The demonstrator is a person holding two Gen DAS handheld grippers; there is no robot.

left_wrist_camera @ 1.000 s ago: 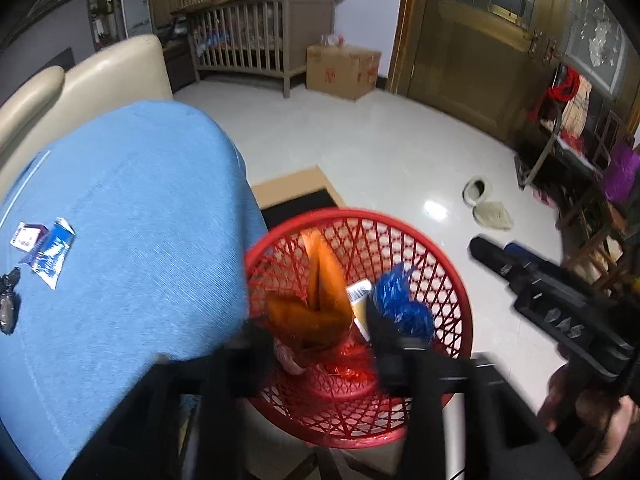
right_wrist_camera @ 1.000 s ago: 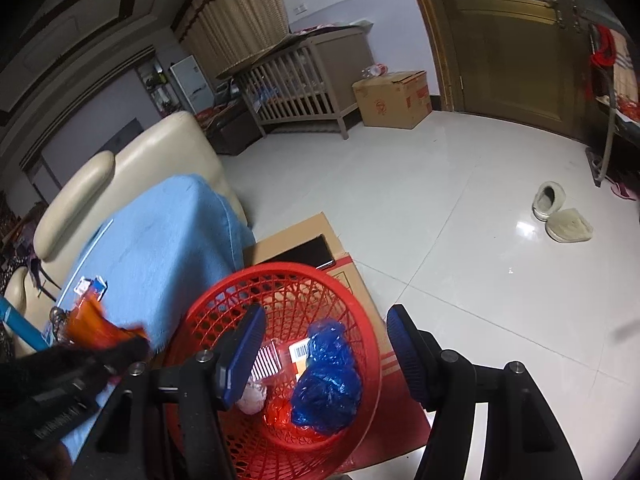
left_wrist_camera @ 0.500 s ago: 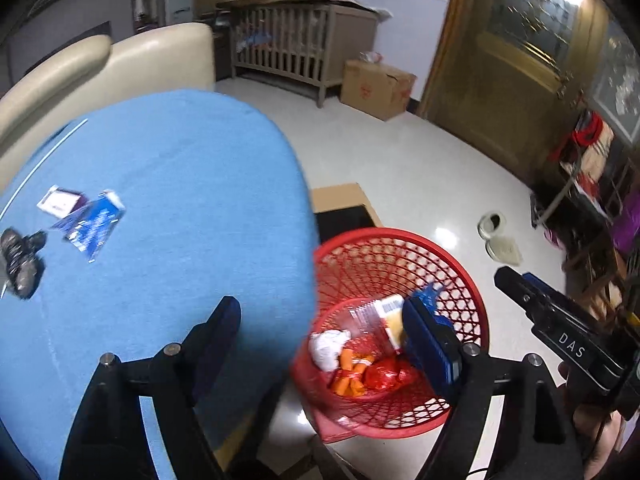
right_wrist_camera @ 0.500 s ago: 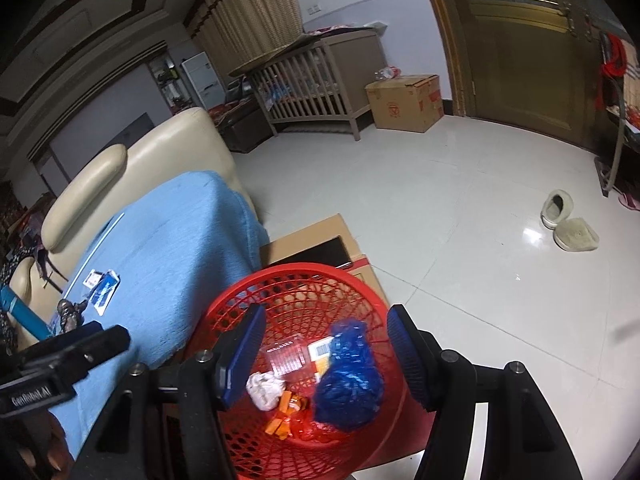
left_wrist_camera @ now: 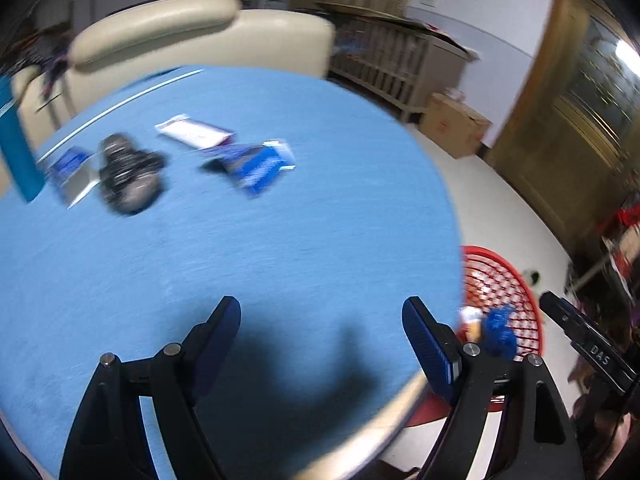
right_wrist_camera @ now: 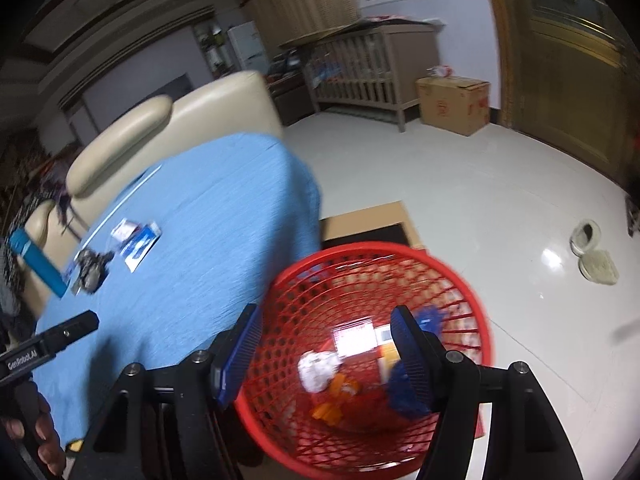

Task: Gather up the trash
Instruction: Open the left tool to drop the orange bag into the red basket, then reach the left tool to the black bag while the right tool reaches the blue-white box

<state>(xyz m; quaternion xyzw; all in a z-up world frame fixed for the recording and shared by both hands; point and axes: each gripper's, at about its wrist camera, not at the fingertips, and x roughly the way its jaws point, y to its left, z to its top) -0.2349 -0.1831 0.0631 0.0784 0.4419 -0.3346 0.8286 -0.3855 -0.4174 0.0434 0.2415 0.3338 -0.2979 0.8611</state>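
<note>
Step in hand: the left gripper (left_wrist_camera: 322, 326) is hovering empty over the blue-covered desk (left_wrist_camera: 248, 248), so I judge it is going for the next piece of trash.
Doing it well: the blue wrapper (left_wrist_camera: 258, 166) is lying flat on the cloth, so a low approach with one finger sliding under an edge looks wiser than a pinch from straight above (the thin foil could slip or drag the cloth).
Other trash: a white packet (left_wrist_camera: 194, 132) is lying just beyond the blue wrapper; a dark crumpled lump (left_wrist_camera: 128, 176) and a small blue-and-white pack (left_wrist_camera: 72, 172) are sitting further left, all blurred.
Left gripper: its fingers are standing wide apart, holding nothing and touching nothing.
Right gripper: the right gripper (right_wrist_camera: 324, 344) is waiting above the basket with fingers spread, also empty.
Basket: the red basket (right_wrist_camera: 472, 300) is standing on the floor just beside the desk edge, already holding a white wad (right_wrist_camera: 318, 370), orange scraps (right_wrist_camera: 334, 398) and blue plastic (right_wrist_camera: 404, 392).
Risk: the trash is lying well apart from the basket, so a loose hold could drop it on the floor during the carry.
</note>
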